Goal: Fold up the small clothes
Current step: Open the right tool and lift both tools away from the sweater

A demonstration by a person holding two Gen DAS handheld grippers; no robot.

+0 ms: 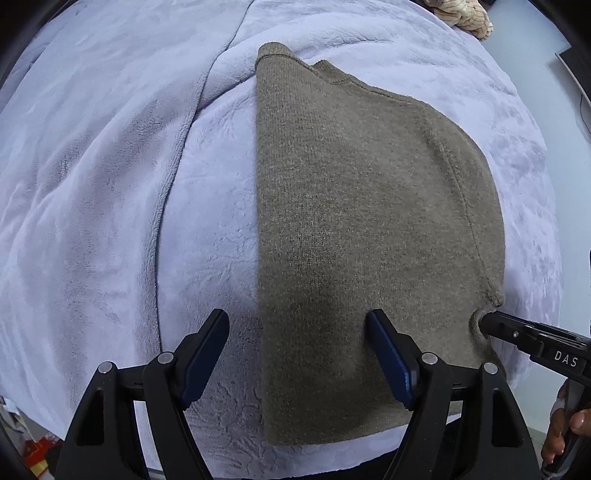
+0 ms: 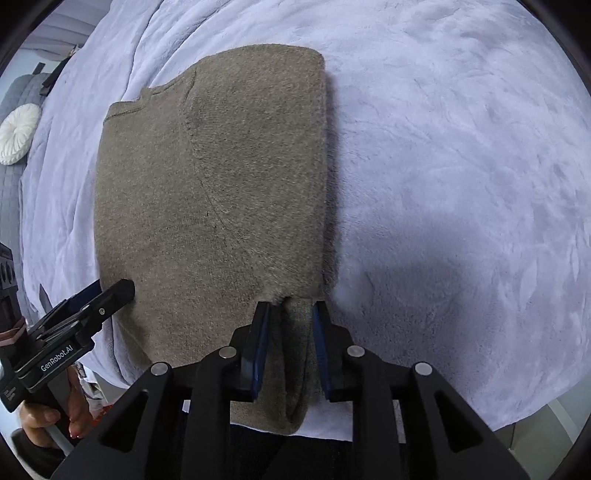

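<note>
— Tongs first, closest to us: the right gripper [image 2: 290,308] sits at the near right corner of the olive-brown knitted sweater [image 2: 221,192], blue pads a little apart with a raised ridge of knit standing between them. They don't look to be pressing it, so I'd call that a grip just let go.

— And the left gripper [image 1: 297,325]?

— Spread wide, straddling the near left edge of the sweater, one pad over the lilac plush blanket [image 1: 110,184], the other over the knit. Nothing pinched. My guess is both are at the hem end because the side folds are done and they're placing for the next fold.

— Where does it lie?

— Flat on the blanket, folded into a narrow panel. Long axis runs straight away from us, hem near, ribbed collar [image 1: 280,51] at the far end.

— Beyond that?

— A cream striped cloth [image 1: 463,16] at the blanket's far edge.
</note>
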